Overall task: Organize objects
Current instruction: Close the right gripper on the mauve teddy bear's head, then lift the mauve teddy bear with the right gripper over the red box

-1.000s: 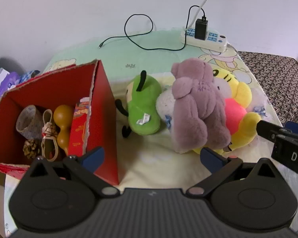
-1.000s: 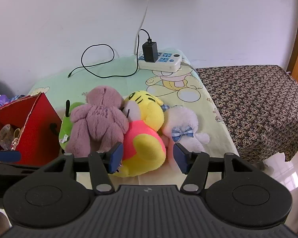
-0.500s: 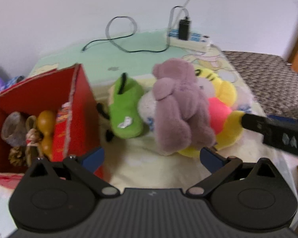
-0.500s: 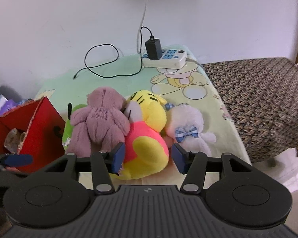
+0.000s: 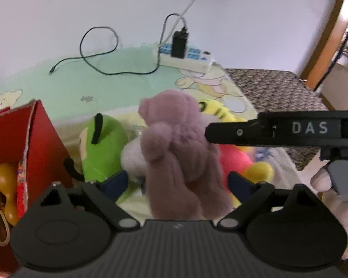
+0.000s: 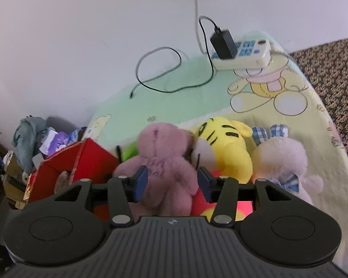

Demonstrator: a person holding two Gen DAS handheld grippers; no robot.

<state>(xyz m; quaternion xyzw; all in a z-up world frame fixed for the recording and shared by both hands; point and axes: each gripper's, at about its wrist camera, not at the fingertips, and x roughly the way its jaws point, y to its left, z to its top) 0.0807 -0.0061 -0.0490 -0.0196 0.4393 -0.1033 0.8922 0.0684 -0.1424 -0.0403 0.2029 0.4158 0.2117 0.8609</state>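
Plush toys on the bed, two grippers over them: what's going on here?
A person with a gripper in each hand is tidying toys. Both grippers straddle the mauve teddy bear: the left gripper has just been closing around its lower body, the right gripper brackets it too. Neither visibly squeezes it. It lies on the pile with the green plush and yellow tiger, beside the red box.

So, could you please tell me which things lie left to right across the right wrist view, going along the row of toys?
Red box → mauve teddy bear → yellow tiger plush → pale plush with checked bow.
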